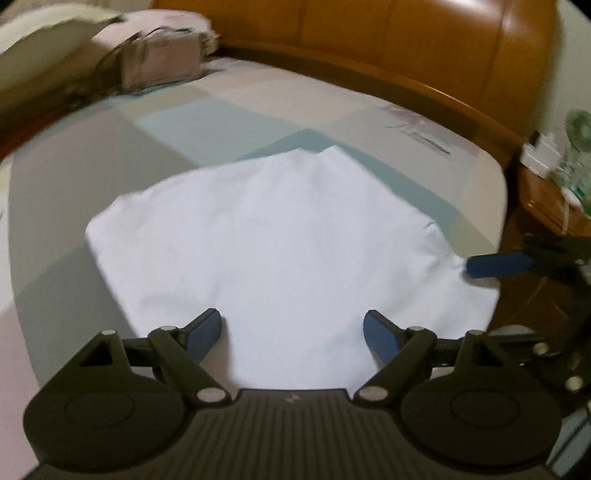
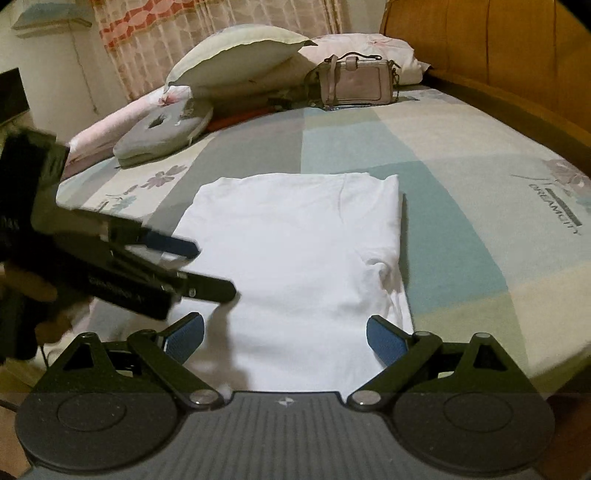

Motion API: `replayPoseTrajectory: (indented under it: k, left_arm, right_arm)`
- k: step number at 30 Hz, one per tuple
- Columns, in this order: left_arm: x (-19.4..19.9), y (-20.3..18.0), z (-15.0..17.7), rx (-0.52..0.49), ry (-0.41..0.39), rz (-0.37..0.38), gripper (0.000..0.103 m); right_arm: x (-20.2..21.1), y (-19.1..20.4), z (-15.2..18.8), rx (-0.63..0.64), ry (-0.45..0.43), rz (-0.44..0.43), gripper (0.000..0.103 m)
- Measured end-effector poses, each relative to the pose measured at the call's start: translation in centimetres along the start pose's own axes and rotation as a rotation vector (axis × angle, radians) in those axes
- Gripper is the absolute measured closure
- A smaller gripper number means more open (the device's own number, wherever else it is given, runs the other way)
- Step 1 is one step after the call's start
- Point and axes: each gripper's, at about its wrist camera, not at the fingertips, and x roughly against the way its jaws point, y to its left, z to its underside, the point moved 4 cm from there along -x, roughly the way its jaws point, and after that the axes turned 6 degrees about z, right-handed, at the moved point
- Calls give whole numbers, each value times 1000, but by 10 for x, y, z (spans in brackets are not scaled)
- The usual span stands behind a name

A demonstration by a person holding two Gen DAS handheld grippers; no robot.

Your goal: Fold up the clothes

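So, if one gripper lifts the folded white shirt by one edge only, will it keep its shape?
Probably not. The white shirt looks like thin, soft cloth: it lies flat on the bed sheet with small wrinkles, so it would likely droop and the folded layers could open. It seems light, and a push would probably bunch it rather than slide it whole.

You're in a home bedroom. The bed [image 2: 461, 155] wears a sheet in pastel blocks with flower prints, backed by a curved wooden headboard [image 1: 369, 40]. Pillows [image 2: 236, 59] and a handbag [image 2: 356, 83] sit near its head, a patterned curtain [image 2: 207, 22] hangs behind, and a small fan [image 1: 580, 129] stands on the bedside table [image 1: 546, 195].
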Motion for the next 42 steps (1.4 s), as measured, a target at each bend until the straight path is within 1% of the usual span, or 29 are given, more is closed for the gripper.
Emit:
replayPoseTrajectory:
  k: [4,5,9,12,16,19,22,23,25,27,30,32,33,34,35,37,40,42]
  left_arm:
    - [16,-6,0,53,-42,-18,17]
    - [17,-8,2,63,-42,-21,15]
    - [10,-11,17,98,15,-54,15]
    - [15,-16,22,89,12,-80,14]
    - [28,-12,23,155,-12,-94,14]
    - [39,-7,24,163,-31,-129,14]
    - [51,3,27,170,-40,-192,14]
    - [55,8,29,175,-44,-204,14]
    - [63,20,32,204,-54,-218,14]
    - [74,36,39,246,-68,-249,14]
    - [89,56,51,302,-84,-283,13]
    - [96,66,59,332,-85,-302,13]
    - [99,70,63,344,-85,-307,13]
    - [100,73,66,354,-86,-309,13]
    - [101,75,68,361,-87,-307,13]
    - [102,78,73,377,-90,-302,13]
    - [103,82,74,388,-101,-300,13]
    - [105,84,72,399,-119,-297,13]
  right_arm:
    - [5,-1,-2,0,-2,34,6]
    - [5,-2,-2,-3,-1,41,6]
    - [6,-3,-3,-11,7,68,6]
    - [6,-3,-5,-11,11,83,6]
    - [4,0,-11,-1,6,97,5]
    - [-3,6,-23,31,-15,101,4]
    - [-22,19,-38,84,-19,109,0]
    - [-29,24,-43,102,-20,112,0]
    - [-41,32,-54,137,-23,117,0]
    - [-51,42,-59,175,-42,140,0]
    - [-67,47,-51,183,17,140,0]
    - [-75,49,-35,209,73,157,0]
    - [-73,49,-26,208,76,162,0]
    - [-68,47,-20,191,69,146,0]
    - [-64,45,-13,188,90,139,0]
    - [-56,48,-4,245,112,156,0]
    - [-47,54,-15,272,114,142,0]
    - [-51,59,-35,265,72,127,0]
